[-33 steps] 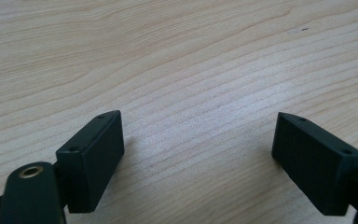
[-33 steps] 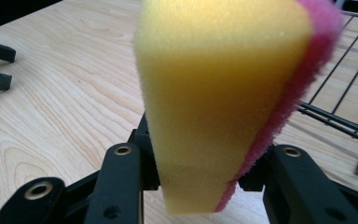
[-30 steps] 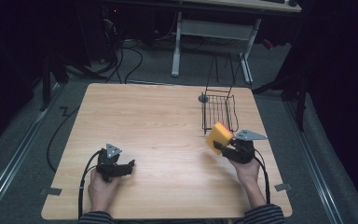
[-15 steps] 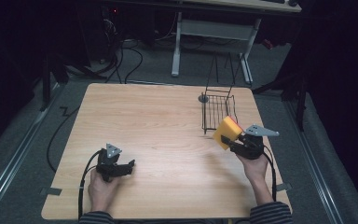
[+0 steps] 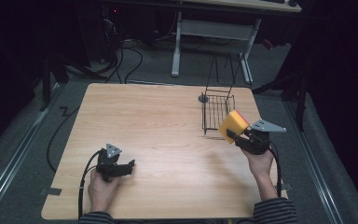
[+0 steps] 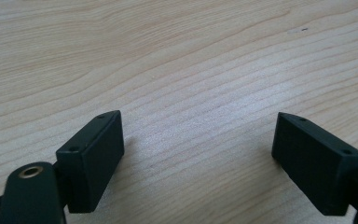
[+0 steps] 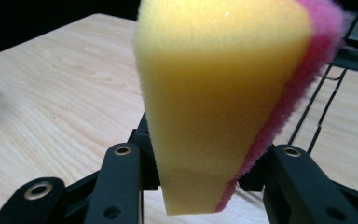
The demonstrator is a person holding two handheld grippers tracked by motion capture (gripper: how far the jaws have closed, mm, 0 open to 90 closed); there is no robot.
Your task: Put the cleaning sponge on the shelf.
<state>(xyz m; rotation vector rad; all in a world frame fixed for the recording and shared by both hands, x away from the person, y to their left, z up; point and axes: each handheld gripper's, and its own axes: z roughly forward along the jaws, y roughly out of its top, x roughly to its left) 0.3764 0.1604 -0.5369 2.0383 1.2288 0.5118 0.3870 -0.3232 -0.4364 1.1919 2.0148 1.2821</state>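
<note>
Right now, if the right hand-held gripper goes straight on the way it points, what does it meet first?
Probably the wire basket: the right hand-held gripper holds the sponge beside it, though depth is unclear.

We see a porous yellow foam sponge (image 7: 223,98) with a rough pink scouring layer, a matt pale wood-grain tabletop (image 5: 158,121), a thin black wire basket (image 5: 216,111), and matt black plastic jaws.

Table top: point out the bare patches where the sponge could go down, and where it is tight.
The table is bare from its left edge across to the wire basket, and between the left tool and the right tool holding the sponge. The crowding is at the right edge, around the basket.
</note>
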